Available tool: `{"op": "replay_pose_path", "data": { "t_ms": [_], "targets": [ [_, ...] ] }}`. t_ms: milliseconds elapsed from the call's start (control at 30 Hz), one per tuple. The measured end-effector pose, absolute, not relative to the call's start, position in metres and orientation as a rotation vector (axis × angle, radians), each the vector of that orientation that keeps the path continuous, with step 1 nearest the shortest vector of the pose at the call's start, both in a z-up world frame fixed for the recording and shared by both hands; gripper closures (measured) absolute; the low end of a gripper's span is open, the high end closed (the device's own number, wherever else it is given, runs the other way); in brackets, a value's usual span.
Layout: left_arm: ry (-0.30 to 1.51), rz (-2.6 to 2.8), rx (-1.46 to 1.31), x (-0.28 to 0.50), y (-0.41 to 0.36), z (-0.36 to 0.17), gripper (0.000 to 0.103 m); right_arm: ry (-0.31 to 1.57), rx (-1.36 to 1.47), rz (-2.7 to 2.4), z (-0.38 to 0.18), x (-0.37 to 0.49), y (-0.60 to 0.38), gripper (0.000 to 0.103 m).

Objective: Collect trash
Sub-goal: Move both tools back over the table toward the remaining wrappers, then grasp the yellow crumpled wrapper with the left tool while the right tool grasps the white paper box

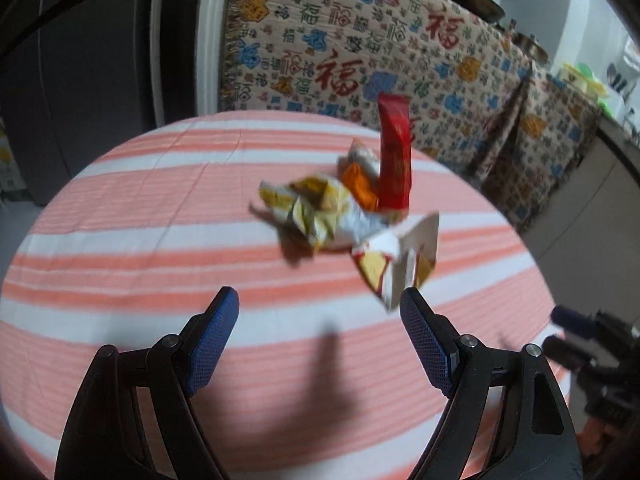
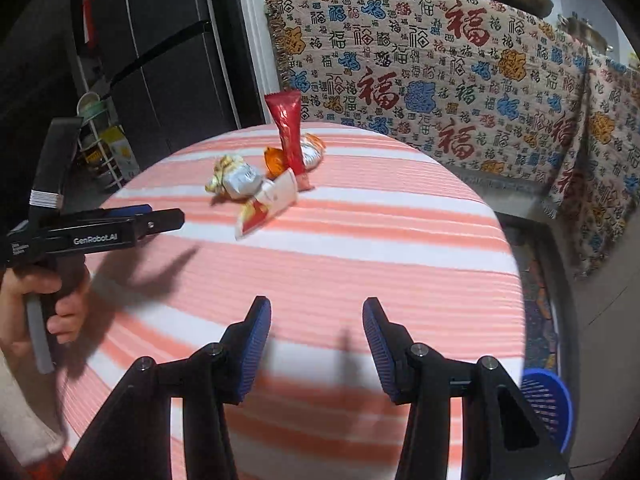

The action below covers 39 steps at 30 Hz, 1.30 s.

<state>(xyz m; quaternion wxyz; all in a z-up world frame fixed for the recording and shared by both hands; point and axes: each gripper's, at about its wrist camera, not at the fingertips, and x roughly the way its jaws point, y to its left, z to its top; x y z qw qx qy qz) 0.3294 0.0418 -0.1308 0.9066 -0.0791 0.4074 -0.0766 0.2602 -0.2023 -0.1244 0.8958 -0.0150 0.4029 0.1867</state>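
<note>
Left gripper (image 1: 320, 304): jaws wide apart, empty, above the striped table (image 1: 140, 208). Right gripper (image 2: 316, 312): jaws partly apart, empty. Wrappers (image 1: 320, 208): crumpled heap toward the table's far side, red packet (image 1: 394, 160) standing upright among them. Blue basket (image 2: 548, 404): beside the table.

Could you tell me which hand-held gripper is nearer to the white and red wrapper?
Left. The left hand-held gripper has its open fingertips almost at the white and red wrapper; the right hand-held gripper, also empty, hangs well short of it.
</note>
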Motion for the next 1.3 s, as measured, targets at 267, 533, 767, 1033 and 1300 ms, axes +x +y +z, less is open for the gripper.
{"op": "replay_pose_path", "data": {
  "t_ms": [267, 533, 767, 1033, 1300],
  "targets": [
    [0.844, -0.171, -0.138, 0.385, 0.033, -0.133, 0.029, 0.85, 0.055, 0.406, -0.121, 0.302, -0.157, 0.054],
    [0.897, -0.199, -0.147, 0.411, 0.032, -0.153, 0.048, 0.898, 0.066, 0.426, -0.143, 0.333, -0.123, 0.054],
    [0.87, -0.22, -0.14, 0.405, 0.039, -0.149, 0.081, 0.917, 0.14, 0.393, -0.159, 0.356, -0.123, 0.091],
    [0.854, -0.199, -0.145, 0.346, 0.054, -0.124, 0.082, 0.883, 0.028, 0.39, -0.141, 0.321, -0.14, 0.094],
    [0.859, -0.225, -0.142, 0.263, 0.035, -0.115, 0.082, 0.884, 0.02, 0.364, -0.132, 0.264, -0.18, 0.094]
  ]
}}
